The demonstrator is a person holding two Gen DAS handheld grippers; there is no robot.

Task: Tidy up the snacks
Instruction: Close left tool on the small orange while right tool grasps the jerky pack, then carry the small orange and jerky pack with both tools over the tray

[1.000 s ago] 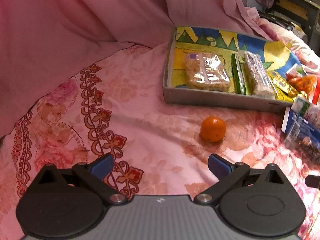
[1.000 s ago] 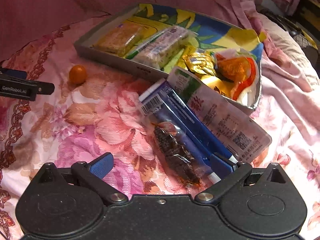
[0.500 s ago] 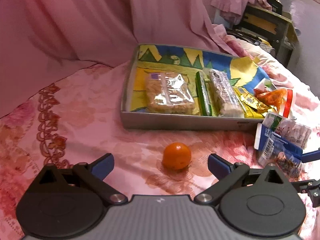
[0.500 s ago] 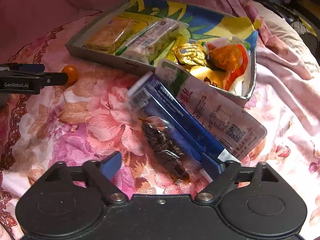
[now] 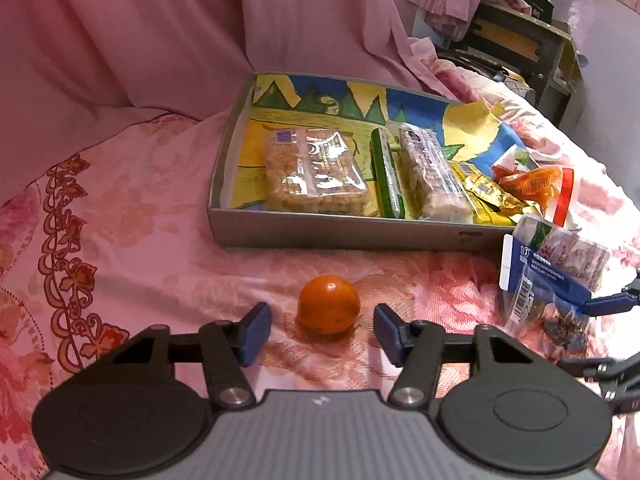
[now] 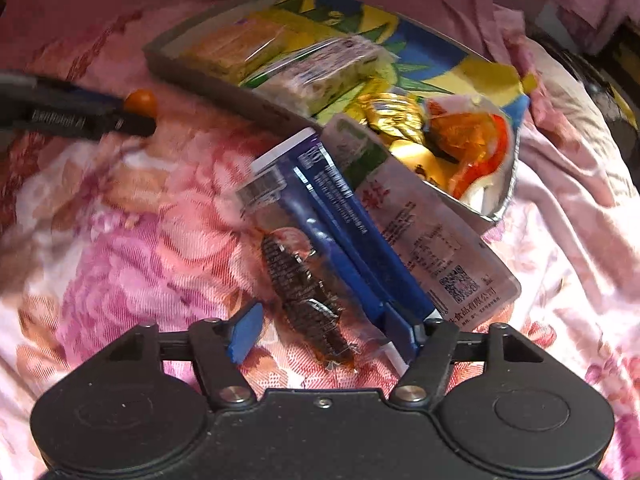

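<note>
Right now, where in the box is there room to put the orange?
The box's far end, behind the rice cake and the bars, is bare, as is the strip along its left wall. The right corner is crowded with gold packets. The orange lies on the bedspread.

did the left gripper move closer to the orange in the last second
Yes. The left gripper advanced toward the tray; the orange, earlier ahead and to the right, now sits between its open fingers, untouched.

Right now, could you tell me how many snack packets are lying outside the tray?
2: a blue packet on the bedspread between the right gripper's open fingers, and a clear packet beside it, leaning on the tray rim. Others may be hidden.
</note>
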